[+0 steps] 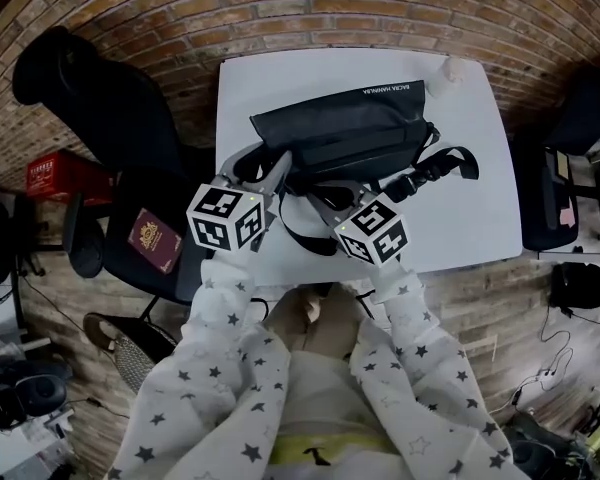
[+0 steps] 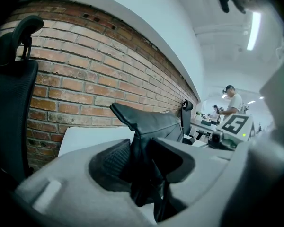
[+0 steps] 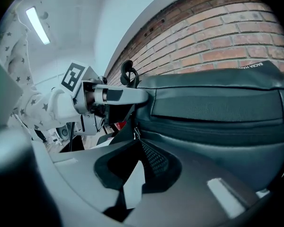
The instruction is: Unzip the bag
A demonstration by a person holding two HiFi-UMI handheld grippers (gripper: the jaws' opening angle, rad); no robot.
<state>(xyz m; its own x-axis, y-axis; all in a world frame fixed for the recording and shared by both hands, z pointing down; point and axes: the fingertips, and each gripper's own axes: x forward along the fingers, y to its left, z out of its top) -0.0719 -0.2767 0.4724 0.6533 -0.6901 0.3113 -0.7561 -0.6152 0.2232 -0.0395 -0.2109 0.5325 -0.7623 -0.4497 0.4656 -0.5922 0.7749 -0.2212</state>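
A black leatherette bag (image 1: 340, 133) lies on a white tabletop (image 1: 460, 218). Only the gripper views show the grips: the left hand-held gripper (image 2: 142, 149) clamps the bag's corner, and the right hand-held gripper (image 3: 135, 141) is pinched on the metal zipper pull (image 3: 134, 133).

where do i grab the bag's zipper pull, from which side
Pinch the zipper pull by its tab with the jaw tips, from the person's side of the bag. It sticks out of the zip line near the end the left gripper clamps; the right gripper looks shut on it.
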